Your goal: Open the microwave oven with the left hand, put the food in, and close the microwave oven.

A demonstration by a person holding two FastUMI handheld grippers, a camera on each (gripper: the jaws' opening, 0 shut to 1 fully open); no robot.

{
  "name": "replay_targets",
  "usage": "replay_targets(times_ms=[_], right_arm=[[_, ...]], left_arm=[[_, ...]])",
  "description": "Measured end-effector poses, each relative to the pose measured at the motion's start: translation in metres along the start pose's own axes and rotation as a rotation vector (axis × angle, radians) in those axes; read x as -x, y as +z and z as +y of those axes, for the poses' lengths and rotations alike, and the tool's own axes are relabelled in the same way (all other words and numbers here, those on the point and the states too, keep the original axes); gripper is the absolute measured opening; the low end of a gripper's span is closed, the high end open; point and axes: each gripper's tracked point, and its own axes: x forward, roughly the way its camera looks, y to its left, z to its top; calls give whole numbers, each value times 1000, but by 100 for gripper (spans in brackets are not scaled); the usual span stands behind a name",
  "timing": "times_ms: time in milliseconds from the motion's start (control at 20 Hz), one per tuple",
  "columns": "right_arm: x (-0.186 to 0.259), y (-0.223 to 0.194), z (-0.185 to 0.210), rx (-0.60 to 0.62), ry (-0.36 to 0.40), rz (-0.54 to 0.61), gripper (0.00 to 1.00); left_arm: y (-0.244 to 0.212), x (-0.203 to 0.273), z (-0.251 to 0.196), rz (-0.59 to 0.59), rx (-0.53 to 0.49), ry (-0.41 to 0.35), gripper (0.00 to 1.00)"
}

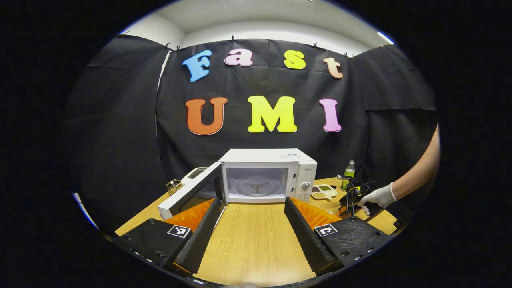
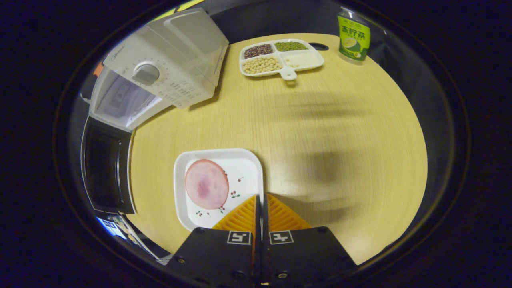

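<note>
With the microwave oven (image 1: 269, 176) door (image 1: 191, 195) swung wide at centre-left of the left gripper view, opening looks done; loading and closing remain. Left claw (image 1: 252, 234) released, spread over bare desk (image 1: 252, 240). Right claw (image 2: 262, 208) clenched on the rim of the plate (image 2: 244, 168) of food (image 2: 206, 184), lower centre of the right gripper view. Open desk toward the cavity; door edge juts low left.

White microwave (image 1: 269, 173); pink slice (image 2: 206, 184) on white speckled plate (image 2: 244, 170).

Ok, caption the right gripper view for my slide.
Right gripper closed on the rim of the white plate holding a ham slice, microwave door open.
</note>
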Motion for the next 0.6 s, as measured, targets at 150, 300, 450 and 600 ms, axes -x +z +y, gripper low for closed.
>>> replay_targets(times_ms=[150,300,450,600], right_arm=[[18,-2,21,-92,32,-87,4],[37,2,57,-156,66,-179,0],[44,14,105,-146,110,-293,4],[43,27,159,-234,232,-390,4]], left_arm=[[-8,-3,26,10,-7,-51,97],[-12,-5,48,24,-10,-85,96],[-15,-10,66,52,-8,-104,98],[-17,-12,83,84,-9,-99,97]])
